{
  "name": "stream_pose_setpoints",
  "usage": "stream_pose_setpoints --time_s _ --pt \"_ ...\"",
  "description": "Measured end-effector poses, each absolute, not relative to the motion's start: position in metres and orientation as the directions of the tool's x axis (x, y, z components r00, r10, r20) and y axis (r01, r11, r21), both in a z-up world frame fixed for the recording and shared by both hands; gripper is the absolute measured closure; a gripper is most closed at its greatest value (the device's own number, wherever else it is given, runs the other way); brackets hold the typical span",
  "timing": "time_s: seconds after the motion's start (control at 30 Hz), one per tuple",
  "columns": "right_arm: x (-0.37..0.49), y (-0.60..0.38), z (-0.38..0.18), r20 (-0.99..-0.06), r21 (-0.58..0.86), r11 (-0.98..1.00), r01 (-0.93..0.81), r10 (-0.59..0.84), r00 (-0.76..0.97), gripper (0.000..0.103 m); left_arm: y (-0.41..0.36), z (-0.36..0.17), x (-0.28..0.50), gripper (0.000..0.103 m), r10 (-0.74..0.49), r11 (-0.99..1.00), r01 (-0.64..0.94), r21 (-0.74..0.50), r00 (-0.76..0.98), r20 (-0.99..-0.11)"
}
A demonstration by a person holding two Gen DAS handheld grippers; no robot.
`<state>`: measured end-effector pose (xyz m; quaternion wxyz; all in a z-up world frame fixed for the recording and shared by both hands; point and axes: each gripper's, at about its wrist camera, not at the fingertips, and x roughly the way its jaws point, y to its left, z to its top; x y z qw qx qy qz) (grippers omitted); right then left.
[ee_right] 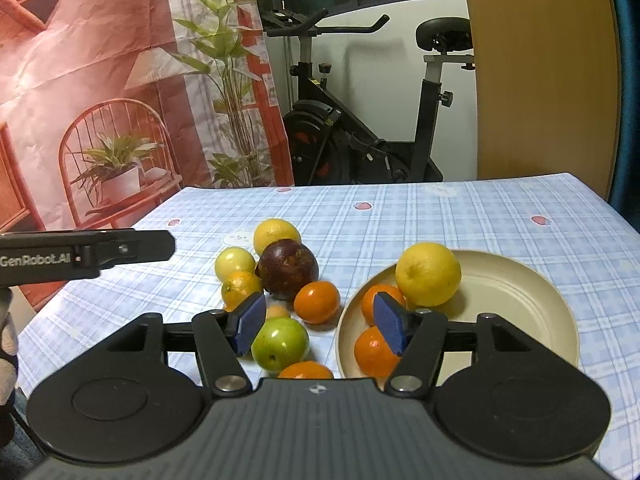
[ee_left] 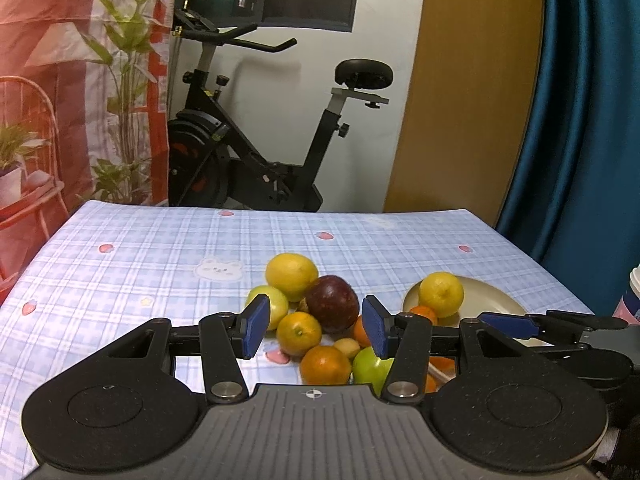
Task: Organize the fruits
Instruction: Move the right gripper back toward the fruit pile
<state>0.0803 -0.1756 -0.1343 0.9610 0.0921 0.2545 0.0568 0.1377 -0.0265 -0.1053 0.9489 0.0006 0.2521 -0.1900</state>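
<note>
right wrist: green apple [ee_right: 280, 344] between gaping right tongs [ee_right: 320, 326].

My left gripper [ee_left: 316, 326]: matte black body, two round side discs, ribbed grey centre plate with a small crosshair mark, silver pivot screws on the black linkage arms, blue ribbed pads [ee_left: 256, 326] on the fingers. My right gripper [ee_right: 320, 330]: same build, same blue pads [ee_right: 250, 330]. White "GenRobot.AI" lettering on the left unit's side. Glove on my left hand [ee_right: 8, 344], pale and knitted.
</note>
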Motion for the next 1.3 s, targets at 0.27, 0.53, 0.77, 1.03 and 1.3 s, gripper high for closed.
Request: stream_pose_setpoints --time_s 0.27,0.53,0.77,1.03,1.3 --pt "0.068 -0.167 -0.144 -0.471 0.163 0.983 -0.083 0.151 0.869 0.040 -0.011 -0.118 0.129 0.049 -0.340 0.939 0.318 -0.130 0.806 -0.484" --pt "0.064 -0.169 -0.155 -0.477 0.145 0.983 -0.110 0.167 0.863 0.040 -0.005 -0.129 0.129 0.049 -0.332 0.942 0.303 -0.144 0.788 -0.519" --pt "0.061 -0.168 -0.168 -0.499 0.139 0.980 -0.141 0.192 0.845 0.040 -0.004 -0.136 0.128 0.049 -0.347 0.937 0.312 -0.157 0.775 -0.528" --pt "0.062 -0.162 -0.177 -0.511 0.123 0.975 -0.187 0.224 0.830 0.040 -0.010 -0.143 0.127 0.050 -0.358 0.930 0.339 -0.141 0.756 -0.548" --pt "0.062 -0.159 -0.181 -0.507 0.131 0.967 -0.219 0.255 0.824 0.047 -0.011 -0.147 0.126 0.050 -0.369 0.924 0.358 -0.134 0.743 -0.558"
